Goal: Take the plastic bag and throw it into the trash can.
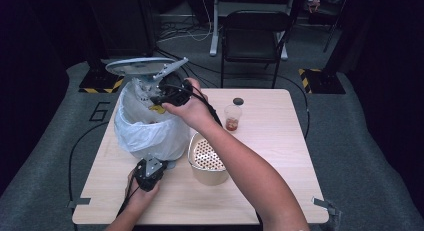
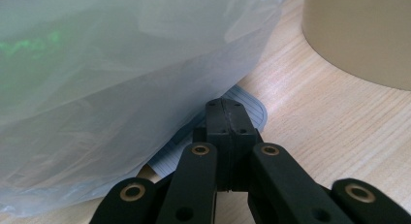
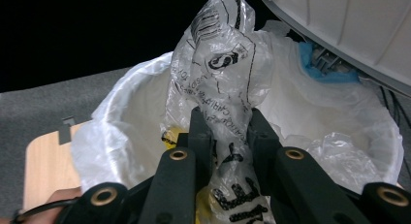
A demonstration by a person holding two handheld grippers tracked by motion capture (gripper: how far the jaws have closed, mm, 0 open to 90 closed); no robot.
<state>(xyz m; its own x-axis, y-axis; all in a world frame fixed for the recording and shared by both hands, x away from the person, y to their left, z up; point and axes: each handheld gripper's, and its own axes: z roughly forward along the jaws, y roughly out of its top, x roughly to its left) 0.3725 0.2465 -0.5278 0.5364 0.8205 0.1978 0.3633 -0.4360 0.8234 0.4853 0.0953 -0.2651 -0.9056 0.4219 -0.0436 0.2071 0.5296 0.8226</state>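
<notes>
Black jaws of the right gripper [image 3: 225,136] pinched a crumpled printed plastic bag [image 3: 220,69] over the open mouth of the lined bin [image 1: 145,126], at ten o'clock on the table [image 1: 280,156]. At seven o'clock, the left gripper [image 2: 227,118] pressed its closed jaws on the foot pedal [image 2: 242,105] (lid [image 1: 137,66] raised). Should that pressure slip, I judged the lid would drop onto the bag.

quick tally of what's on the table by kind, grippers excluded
Lidded bins: 1, the grey pedal bin with white plastic liner, lid up
Bags: 1, the clear printed plastic bag in the right gripper, over the bin
Baskets: 1, the beige perforated basket
Cups: 1, the clear plastic cup
Caps: 1, the small dark round cap
Total: 5
</notes>
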